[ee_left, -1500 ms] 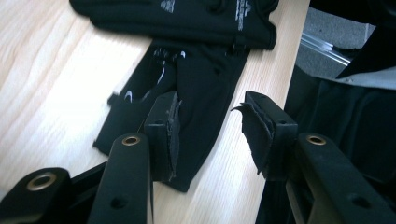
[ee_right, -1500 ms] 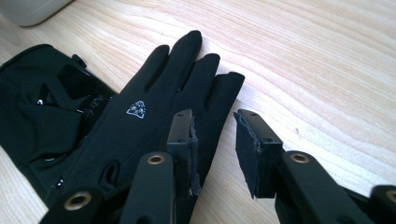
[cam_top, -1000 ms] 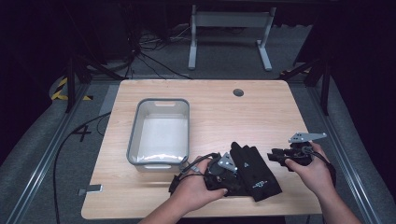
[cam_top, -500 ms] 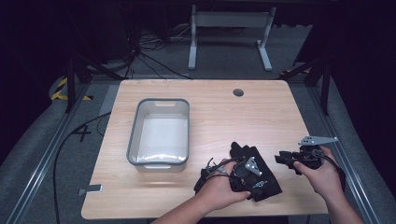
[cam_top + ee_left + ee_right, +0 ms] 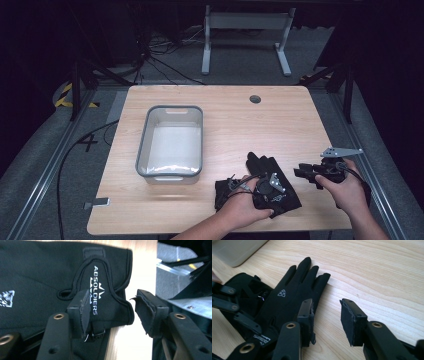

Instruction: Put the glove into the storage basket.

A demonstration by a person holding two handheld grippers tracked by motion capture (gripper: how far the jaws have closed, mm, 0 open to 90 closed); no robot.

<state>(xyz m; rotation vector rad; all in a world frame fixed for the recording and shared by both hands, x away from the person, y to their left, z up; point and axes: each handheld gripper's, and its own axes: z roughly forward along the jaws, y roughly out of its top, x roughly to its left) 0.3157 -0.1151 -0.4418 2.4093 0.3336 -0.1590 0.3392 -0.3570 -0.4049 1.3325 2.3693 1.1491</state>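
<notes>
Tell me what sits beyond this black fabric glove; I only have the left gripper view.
Observer: A grey rectangular plastic bin stands on the light wooden table, left of the glove and apart from it.
Operator: Say whether the bin holds anything.
Observer: It looks empty in the high view.
Operator: Report the other gripper.
Observer: The right gripper is open, one of its fingers at the glove's edge, the other over bare wood.
Operator: Describe how the glove lies.
Observer: Flat, its fingertips pointing toward the table's far side; the left gripper is over its cuff end, open.
</notes>
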